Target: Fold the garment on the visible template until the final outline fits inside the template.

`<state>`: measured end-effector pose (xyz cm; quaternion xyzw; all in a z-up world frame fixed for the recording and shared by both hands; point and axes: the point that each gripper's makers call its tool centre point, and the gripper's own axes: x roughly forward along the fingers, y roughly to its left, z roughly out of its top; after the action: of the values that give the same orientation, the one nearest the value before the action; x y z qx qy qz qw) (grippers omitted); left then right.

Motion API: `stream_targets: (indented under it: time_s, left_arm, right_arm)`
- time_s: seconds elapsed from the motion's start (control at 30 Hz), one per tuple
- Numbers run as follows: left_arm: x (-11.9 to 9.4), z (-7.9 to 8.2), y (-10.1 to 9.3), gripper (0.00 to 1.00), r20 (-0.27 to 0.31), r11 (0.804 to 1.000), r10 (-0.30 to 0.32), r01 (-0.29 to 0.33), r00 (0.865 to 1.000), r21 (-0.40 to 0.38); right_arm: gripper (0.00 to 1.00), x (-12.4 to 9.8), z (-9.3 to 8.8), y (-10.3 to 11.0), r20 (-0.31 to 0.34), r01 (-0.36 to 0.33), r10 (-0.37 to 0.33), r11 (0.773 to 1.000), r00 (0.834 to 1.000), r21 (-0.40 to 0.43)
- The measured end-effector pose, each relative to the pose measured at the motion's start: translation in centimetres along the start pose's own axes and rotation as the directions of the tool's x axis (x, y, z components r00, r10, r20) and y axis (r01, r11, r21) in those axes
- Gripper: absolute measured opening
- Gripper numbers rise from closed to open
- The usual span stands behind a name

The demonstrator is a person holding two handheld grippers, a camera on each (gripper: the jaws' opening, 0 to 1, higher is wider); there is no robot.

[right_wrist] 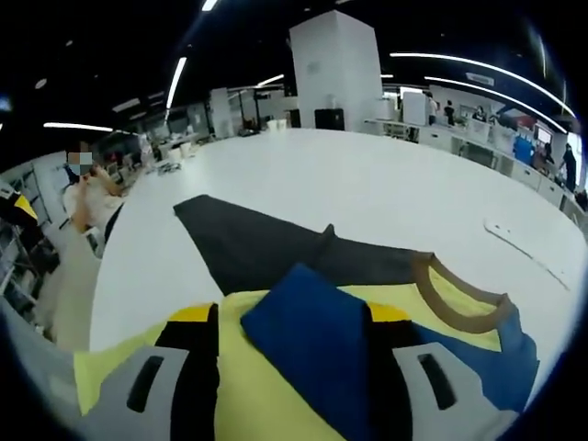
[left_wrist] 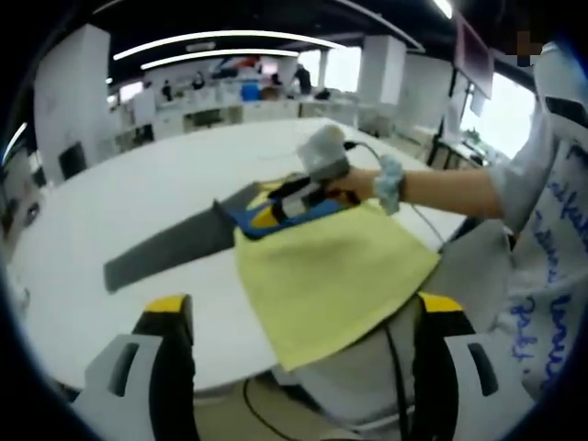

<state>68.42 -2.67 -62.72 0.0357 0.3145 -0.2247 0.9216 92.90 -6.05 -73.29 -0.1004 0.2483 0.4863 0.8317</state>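
Observation:
A yellow garment (left_wrist: pixel 322 276) with blue sleeves and a brown collar (right_wrist: pixel 464 299) lies on the white table (left_wrist: pixel 138 193), its lower part hanging over the near edge. A dark grey template (left_wrist: pixel 170 253) sticks out from under it to the left, and shows as a dark sheet (right_wrist: pixel 257 243) beyond the yellow cloth (right_wrist: pixel 248 395). My left gripper (left_wrist: pixel 303 317) is open, off the table's edge, short of the hem. My right gripper (right_wrist: pixel 299 344) is at the collar end, and a raised fold of the blue sleeve (right_wrist: pixel 303 331) stands between its jaws. A hand holds that gripper (left_wrist: pixel 299 197) over the blue sleeve (left_wrist: pixel 243 219).
A person's arm (left_wrist: pixel 450 188) with a scrunchie reaches in from the right, and the body stands close to the table's edge. A cable (left_wrist: pixel 409 197) trails from the right gripper. Another person (right_wrist: pixel 87 197) sits beyond the table's left side. A flat white strip (right_wrist: pixel 524 243) lies far right.

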Motion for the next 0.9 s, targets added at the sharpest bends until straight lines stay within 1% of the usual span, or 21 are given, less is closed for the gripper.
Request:
stream_targets:
  time_s: [0.07, 0.17, 0.23, 0.4, 0.57, 0.7, 0.83, 0.9]
  left_arm:
    - [0.1, -0.1, -0.1, 0.95, -0.014, 1.000, -0.001, 0.001, 1.000, 0.009]
    - [0.1, 0.2, -0.4, 0.95, -0.010, 1.000, -0.005, 0.005, 1.000, 0.015]
    - [0.1, 0.4, -0.5, 0.95, -0.007, 1.000, -0.006, 0.006, 1.000, 0.016]
    - [0.5, 0.2, -0.8, 0.96, -0.027, 0.999, -0.013, 0.013, 1.000, 0.031]
    - [0.6, 0.5, -1.0, 0.96, -0.020, 0.999, -0.012, 0.013, 1.000, 0.032]
    - [0.8, 0.3, -1.4, 0.96, -0.033, 0.999, -0.019, 0.020, 0.999, 0.039]
    - [0.7, 0.4, -1.6, 0.96, -0.025, 0.999, -0.017, 0.018, 1.000, 0.038]
    - [0.6, 0.5, -1.6, 0.96, -0.022, 0.999, -0.015, 0.016, 1.000, 0.037]
  right_arm:
    - [0.74, -0.4, 0.1, -0.1, 0.010, 0.004, -0.004, 1.000, 1.000, 0.014]
    - [0.81, -1.4, 0.2, -0.4, 0.018, 0.018, -0.018, 1.000, 1.000, 0.002]
    - [0.86, -2.1, 0.3, -0.9, 0.021, 0.029, -0.029, 0.999, 0.999, 0.018]
    - [0.90, -3.9, 0.0, -2.1, 0.034, 0.053, -0.054, 0.997, 0.998, 0.048]
    - [1.00, -5.5, -0.4, -2.6, 0.030, 0.060, -0.062, 0.996, 0.998, 0.059]
    - [1.00, -6.9, -0.7, -2.3, 0.021, 0.034, -0.036, 0.995, 0.999, 0.092]
    - [1.00, -8.3, -0.8, -2.1, 0.008, 0.030, -0.030, 0.997, 1.000, 0.068]
    - [1.00, -9.0, -0.5, -2.5, 0.024, 0.041, -0.043, 0.996, 0.999, 0.074]
